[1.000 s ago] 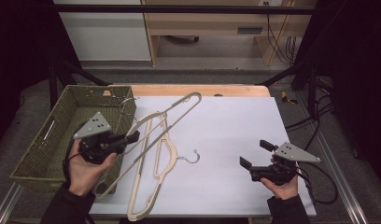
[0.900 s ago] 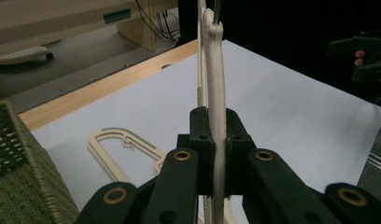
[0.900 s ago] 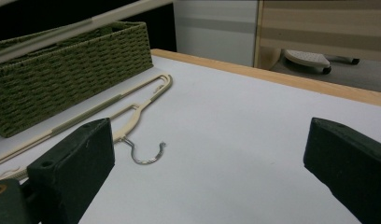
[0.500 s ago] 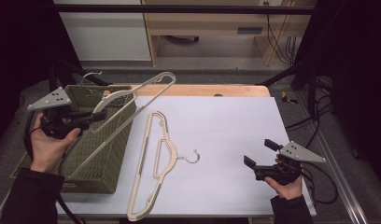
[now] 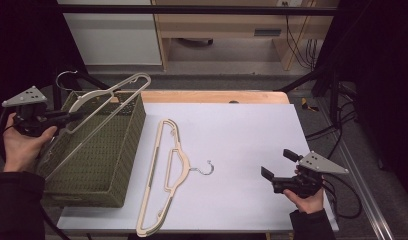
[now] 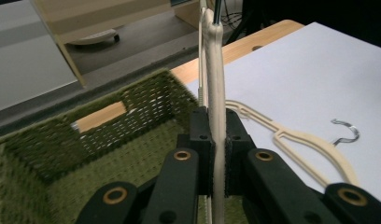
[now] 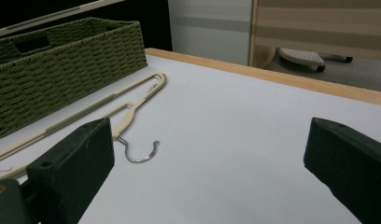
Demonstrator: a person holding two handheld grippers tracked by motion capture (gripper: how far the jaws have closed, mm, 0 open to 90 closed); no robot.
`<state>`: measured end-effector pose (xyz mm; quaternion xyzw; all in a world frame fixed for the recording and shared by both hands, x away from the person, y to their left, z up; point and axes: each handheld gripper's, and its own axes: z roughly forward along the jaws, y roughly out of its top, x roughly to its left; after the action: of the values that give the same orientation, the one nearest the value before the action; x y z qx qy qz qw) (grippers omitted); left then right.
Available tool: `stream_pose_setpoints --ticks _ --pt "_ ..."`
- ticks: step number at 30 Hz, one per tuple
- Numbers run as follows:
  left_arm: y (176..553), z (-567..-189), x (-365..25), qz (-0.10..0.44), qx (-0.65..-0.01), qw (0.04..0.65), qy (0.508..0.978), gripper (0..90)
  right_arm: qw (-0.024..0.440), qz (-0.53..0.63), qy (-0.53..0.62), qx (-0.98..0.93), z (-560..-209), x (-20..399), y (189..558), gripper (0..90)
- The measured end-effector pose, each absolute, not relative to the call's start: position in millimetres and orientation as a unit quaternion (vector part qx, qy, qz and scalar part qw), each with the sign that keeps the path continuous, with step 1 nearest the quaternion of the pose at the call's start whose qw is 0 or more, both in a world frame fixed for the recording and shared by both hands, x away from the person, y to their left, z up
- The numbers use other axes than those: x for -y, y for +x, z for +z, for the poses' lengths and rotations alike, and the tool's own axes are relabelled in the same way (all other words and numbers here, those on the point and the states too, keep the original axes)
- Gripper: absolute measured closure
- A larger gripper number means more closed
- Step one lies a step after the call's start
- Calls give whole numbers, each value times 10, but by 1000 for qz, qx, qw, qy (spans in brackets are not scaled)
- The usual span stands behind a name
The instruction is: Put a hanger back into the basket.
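At the high view's left edge, the left gripper (image 5: 67, 116) clamps a cream hanger (image 5: 104, 92) over the green basket (image 5: 99, 150) — it could snag the rim. In the right gripper view, jaws gape; a second hanger (image 7: 109, 105) lies centre-left.

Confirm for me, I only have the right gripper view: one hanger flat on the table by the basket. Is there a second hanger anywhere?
Observer: Yes. The left tool is shut on a second hanger, held tilted above the basket.
Operator: Where does it grip?
Observer: In the left gripper view the jaws pinch a flat arm of that hanger, which runs edge-on between the pads.
Operator: And the right tool?
Observer: The right tool is open and holds nothing, low over the white table, right of the flat hanger.
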<state>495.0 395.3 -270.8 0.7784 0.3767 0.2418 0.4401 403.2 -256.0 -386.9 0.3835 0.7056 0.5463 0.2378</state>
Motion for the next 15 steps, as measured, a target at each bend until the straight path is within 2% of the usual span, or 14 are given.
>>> stream_pose_setpoints --ticks 7,15 --pt "5003 -2851 -4162 253 -378 419 786 852 235 545 385 -707 -3873 2552 4035 24" --pt "5053 -3078 -4300 234 -395 400 793 852 234 541 383 -712 -3892 2532 4048 24"
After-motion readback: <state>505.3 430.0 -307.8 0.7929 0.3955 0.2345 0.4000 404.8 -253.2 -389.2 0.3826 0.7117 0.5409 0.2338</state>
